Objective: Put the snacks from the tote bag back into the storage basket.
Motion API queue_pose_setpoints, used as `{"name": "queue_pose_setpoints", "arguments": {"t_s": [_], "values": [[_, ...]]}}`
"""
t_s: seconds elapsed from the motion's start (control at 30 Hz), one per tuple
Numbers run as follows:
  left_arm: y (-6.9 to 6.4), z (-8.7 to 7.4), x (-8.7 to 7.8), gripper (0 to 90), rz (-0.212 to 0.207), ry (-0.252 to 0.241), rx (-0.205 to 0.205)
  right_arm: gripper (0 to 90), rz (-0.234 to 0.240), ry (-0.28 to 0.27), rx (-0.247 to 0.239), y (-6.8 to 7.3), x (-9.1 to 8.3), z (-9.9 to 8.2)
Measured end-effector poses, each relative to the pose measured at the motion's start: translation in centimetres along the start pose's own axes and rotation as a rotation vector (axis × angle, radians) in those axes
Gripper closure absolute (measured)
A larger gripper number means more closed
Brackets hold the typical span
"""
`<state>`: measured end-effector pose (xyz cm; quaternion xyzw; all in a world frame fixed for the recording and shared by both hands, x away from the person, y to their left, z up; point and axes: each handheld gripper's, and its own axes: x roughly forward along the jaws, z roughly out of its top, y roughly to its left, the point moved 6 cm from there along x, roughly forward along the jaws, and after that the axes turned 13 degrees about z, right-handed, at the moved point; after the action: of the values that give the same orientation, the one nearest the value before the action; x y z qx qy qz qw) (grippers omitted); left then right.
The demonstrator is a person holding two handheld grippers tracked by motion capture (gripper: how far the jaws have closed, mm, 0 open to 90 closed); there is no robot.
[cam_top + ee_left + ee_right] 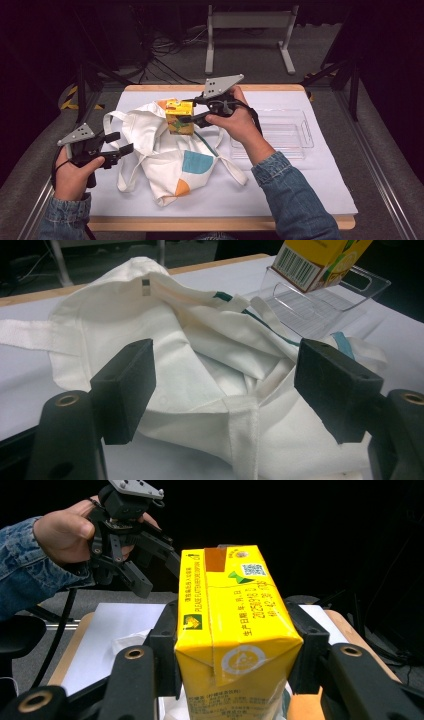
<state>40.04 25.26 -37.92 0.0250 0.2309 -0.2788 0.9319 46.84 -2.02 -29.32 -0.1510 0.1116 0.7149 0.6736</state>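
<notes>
— High view? Why clamped so high?
— Held upright in right gripper (192, 111), yellow juice carton (179, 116) above white tote bag (165, 150); presumably lifted clear on its way to the clear tray (300, 134). Left gripper (119, 142) low at bag's edge, jaws apart, empty.

— Left gripper view?
— Spread over bag's mouth, pinching nothing.

— Right gripper view?
— Squeezed on both carton sides, level wrist.
</notes>
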Motion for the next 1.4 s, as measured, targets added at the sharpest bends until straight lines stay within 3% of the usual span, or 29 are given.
{"name": "queue_pose_setpoints", "arguments": {"t_s": [0.33,0.67,1.4], "values": [[-0.2,0.0,0.2,20.3,-0.01,-0.001,0.024,51.2,-0.019,0.006,-0.001,0.3,-2.4,0.2],[-0.1,-0.1,0.2,19.2,0.002,0.007,0.015,51.1,-0.058,0.019,0.013,0.3,-5.9,-0.1],[0.5,-0.2,0.1,17.8,0.038,0.011,-0.004,51.0,-0.141,0.013,0.045,0.2,-11.7,-1.5]]}}
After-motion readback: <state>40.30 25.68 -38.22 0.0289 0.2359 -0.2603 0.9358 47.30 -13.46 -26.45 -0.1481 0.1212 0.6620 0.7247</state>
